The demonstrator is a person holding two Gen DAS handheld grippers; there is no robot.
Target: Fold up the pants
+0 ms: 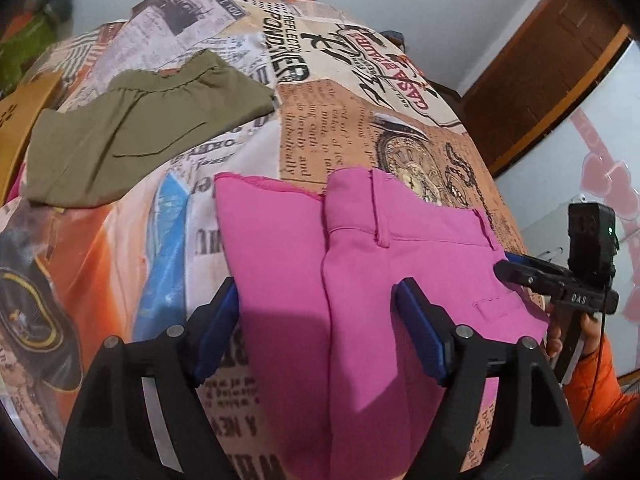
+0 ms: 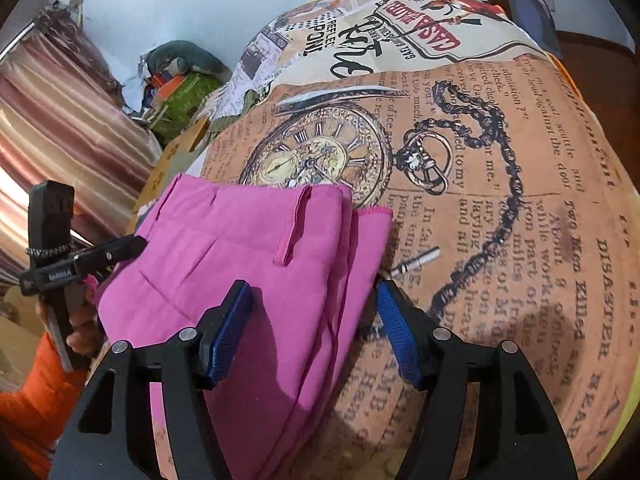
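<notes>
Pink pants [image 1: 360, 280] lie folded on a cloth printed like old newspaper [image 1: 320, 120], waistband and belt loops toward the far side. My left gripper [image 1: 318, 320] hovers over their near part with its blue pads wide apart, open, not pressing the fabric. In the right wrist view, the pink pants [image 2: 248, 248] lie under my right gripper [image 2: 312, 328], which is open too, its right pad past the folded edge. Each gripper shows in the other's view: the right one [image 1: 506, 266] at the pants' right edge, the left one [image 2: 136, 246] at their left edge.
Folded olive pants [image 1: 132, 128] lie at the far left of the cloth. A small metal cylinder [image 2: 416, 262] rests just right of the pink pants. A tan cardboard piece [image 1: 24, 120], a striped curtain [image 2: 60, 128], a pile of items [image 2: 180, 80] and a wooden door [image 1: 540, 60] surround the surface.
</notes>
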